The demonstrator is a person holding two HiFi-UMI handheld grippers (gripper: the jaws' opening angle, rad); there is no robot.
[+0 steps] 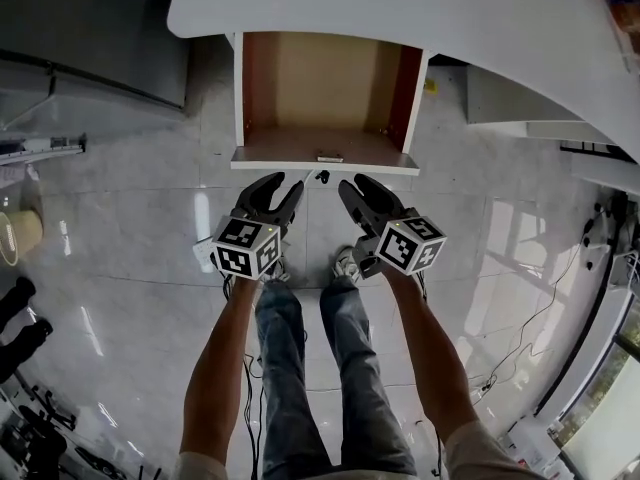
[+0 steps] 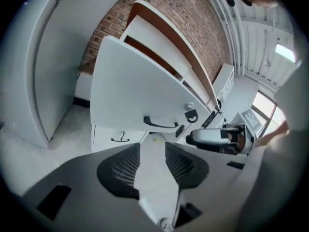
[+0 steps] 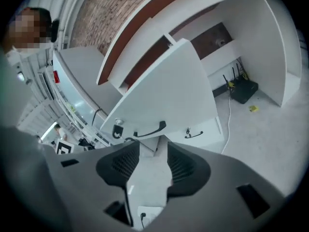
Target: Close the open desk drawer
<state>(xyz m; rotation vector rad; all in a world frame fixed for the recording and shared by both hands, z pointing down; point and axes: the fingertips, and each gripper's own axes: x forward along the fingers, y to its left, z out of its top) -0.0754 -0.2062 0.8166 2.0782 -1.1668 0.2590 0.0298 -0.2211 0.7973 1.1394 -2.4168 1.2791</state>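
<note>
The desk drawer (image 1: 325, 165) stands pulled out from under the white desk top (image 1: 400, 8), its brown inside bare. My left gripper (image 1: 275, 190) and right gripper (image 1: 362, 193) hover side by side just in front of the drawer's white front, both open with nothing between the fingers. In the left gripper view the drawer front (image 2: 140, 95) with its dark handle (image 2: 161, 124) lies just ahead of the left gripper (image 2: 152, 151). The right gripper view shows the same front (image 3: 169, 95) and handle (image 3: 150, 129) beyond the right gripper (image 3: 153, 153).
A lower drawer with a small handle (image 3: 194, 134) sits beneath the open one. A black box with cables (image 3: 244, 90) stands under the desk at the right. The person's legs (image 1: 300, 368) stand on the glossy tiled floor; cables (image 1: 520, 338) trail at the right.
</note>
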